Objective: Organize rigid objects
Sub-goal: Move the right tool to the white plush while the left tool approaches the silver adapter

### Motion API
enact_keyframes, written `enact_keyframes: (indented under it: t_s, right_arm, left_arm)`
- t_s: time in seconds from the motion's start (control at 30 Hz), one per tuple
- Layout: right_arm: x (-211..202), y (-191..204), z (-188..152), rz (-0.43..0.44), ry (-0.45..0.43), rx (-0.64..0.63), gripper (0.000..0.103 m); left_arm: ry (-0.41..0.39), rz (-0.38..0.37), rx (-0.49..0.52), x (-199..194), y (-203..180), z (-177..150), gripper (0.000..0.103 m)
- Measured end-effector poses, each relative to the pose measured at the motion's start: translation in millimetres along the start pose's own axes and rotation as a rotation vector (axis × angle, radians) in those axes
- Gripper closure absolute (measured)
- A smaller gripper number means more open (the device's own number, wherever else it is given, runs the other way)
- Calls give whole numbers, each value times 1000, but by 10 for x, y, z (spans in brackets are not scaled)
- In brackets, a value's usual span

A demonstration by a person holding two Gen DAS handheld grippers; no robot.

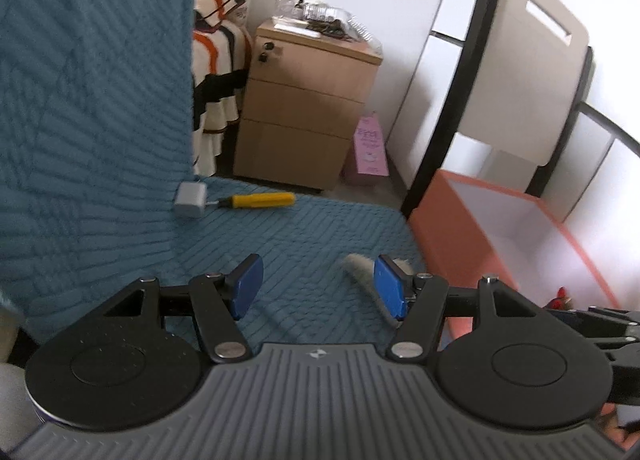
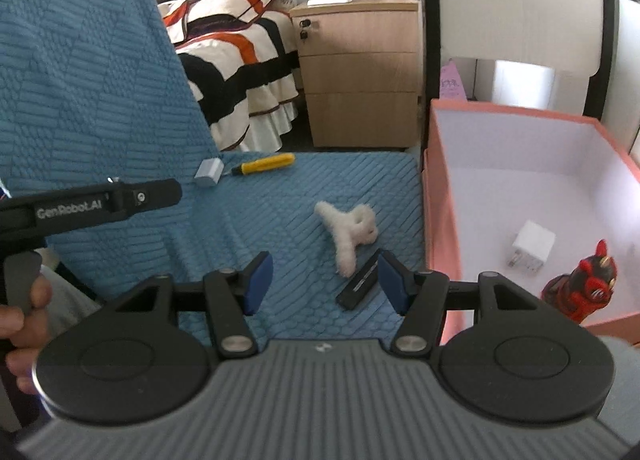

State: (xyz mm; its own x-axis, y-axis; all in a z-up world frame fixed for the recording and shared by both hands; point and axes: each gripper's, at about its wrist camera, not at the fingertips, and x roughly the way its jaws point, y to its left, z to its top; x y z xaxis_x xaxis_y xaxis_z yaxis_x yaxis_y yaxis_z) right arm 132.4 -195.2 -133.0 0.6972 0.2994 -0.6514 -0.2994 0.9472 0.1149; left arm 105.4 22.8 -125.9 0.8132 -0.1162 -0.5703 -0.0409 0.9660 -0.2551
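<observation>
Blue quilted cover [image 2: 280,196] spreads under both my claws, a seat or sofa by its upright back. My right claw [image 2: 324,280] hangs spread and empty; a flat black bar [image 2: 358,288] lies just by its right fingertip, and a fluffy white hair claw [image 2: 348,232] sits just beyond it. My left claw [image 1: 316,286] is likewise spread, holding nothing, with the same fluffy clip [image 1: 360,272] at its right fingertip. Farther ahead, to the left, rest a small grey block [image 2: 209,172] and a yellow utility knife [image 2: 264,164]. Right of me stands the pink box [image 2: 436,196].

I judge sorting is under way: next I would close on the black bar and carry it rightward into the box.

Only my right view shows the box floor, with a white charger [image 2: 532,250] and a red figurine [image 2: 580,284].
</observation>
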Motion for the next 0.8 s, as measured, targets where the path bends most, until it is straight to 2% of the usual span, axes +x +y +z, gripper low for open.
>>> enact_keyframes:
  t_s: [0.2, 0.3, 0.63, 0.8]
  right_arm:
    - [102, 120, -84, 9, -8, -32, 42]
    - [174, 179, -109, 18, -2, -46, 42]
    - [342, 215, 38, 35, -10, -86, 42]
    - [516, 184, 164, 25, -4, -121, 42]
  left_arm:
    - [45, 7, -44, 188, 208, -231, 36]
    - [40, -8, -60, 267, 218, -262, 36]
    - [51, 54, 40, 671, 206, -74, 36]
    - [68, 99, 39, 872, 352, 49, 36]
